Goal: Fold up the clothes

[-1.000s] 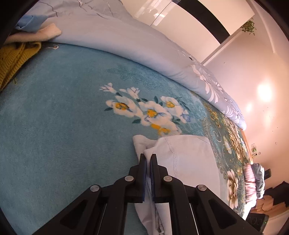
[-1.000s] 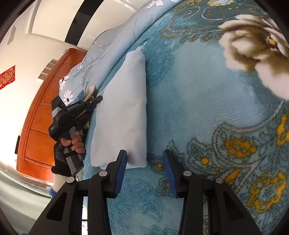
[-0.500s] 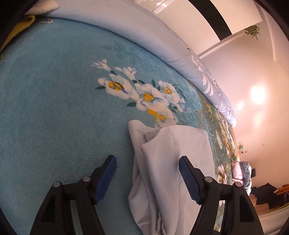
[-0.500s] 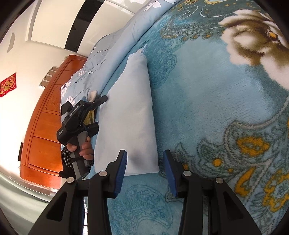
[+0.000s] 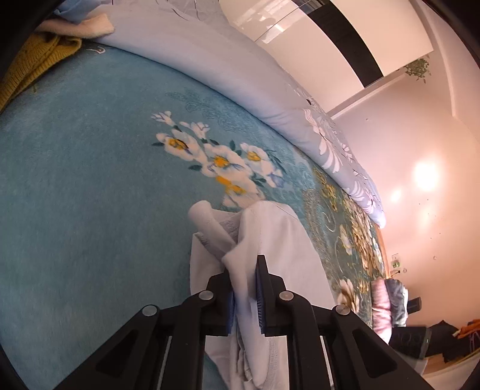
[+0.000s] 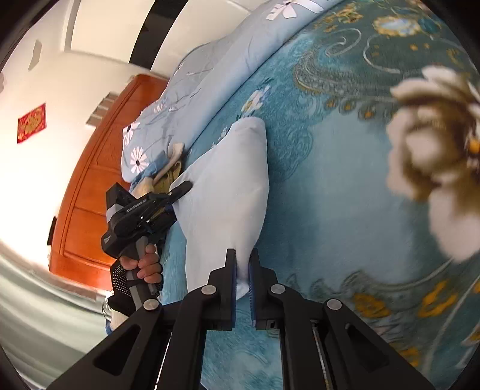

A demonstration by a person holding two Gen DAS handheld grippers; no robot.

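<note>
Where the pale folded garment point(image 5: 279, 249) lies on the teal flowered blanket point(image 5: 90, 180), the left gripper point(image 5: 244, 288) has a bunched fold of it between its blue pads, its jaws closing on the cloth, which fills the narrow gap. At the garment's other end, the right gripper point(image 6: 242, 279) is clamped on a corner of the same garment point(image 6: 228, 192), the fabric pinched between its pads and drawn up slightly from the blanket point(image 6: 330, 210).

In the right wrist view the left gripper point(image 6: 180, 190) shows from the side, held by a hand point(image 6: 144, 267) in a dark dotted glove; there is pale lettering along its black body (too small and blurred to read). A red square hanging with a gold pattern point(image 6: 31, 123) is on the white wall, its design not legible either. A wooden headboard point(image 6: 90, 186) stands beyond.

A light blue quilt with white flowers point(image 5: 240, 81) runs along the far edge of the blanket. A mustard knit garment point(image 5: 33, 66) and a cream one point(image 5: 81, 25) lie at its end, well apart from the pale garment.
</note>
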